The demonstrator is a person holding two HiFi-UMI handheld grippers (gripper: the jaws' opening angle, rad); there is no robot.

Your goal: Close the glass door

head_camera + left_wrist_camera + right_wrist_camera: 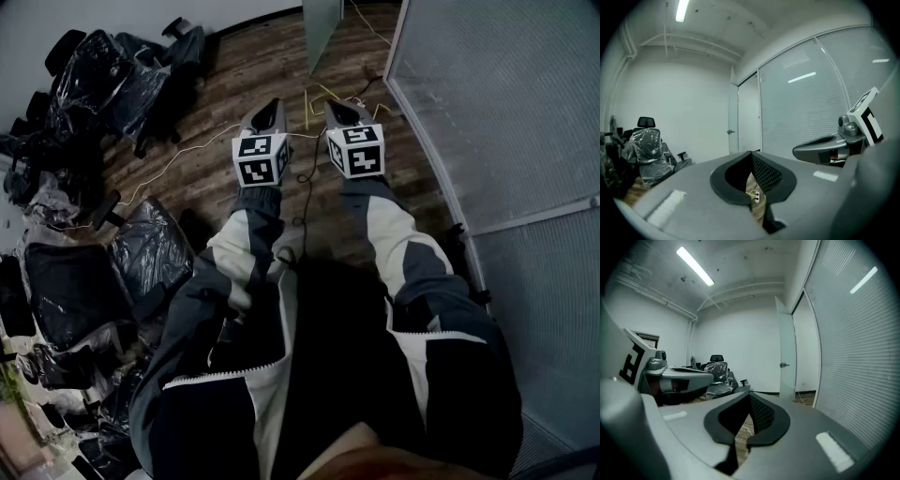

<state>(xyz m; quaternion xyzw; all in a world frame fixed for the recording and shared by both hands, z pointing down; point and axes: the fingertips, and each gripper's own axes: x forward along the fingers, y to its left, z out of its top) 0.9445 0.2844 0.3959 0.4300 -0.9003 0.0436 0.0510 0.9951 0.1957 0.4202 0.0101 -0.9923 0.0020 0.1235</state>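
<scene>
Found the left tongs [267, 108] and the right tongs [342, 108] side by side but apart, out in front of the person, over the floor [234, 66]. Met a partition wall [497, 103] running along the right, near the right tongs. Noted the glass door [323, 28] ahead, beyond both tongs, at the far end of that wall, with its leaf to the left of the opening. Placed the wrapped chairs [122, 75] on the left, well apart from the tongs, in a run from the far wall back to beside the person's left arm. Spotted cables [187, 155] on the floor between chairs and tongs, and more below the tongs, toward the door.
</scene>
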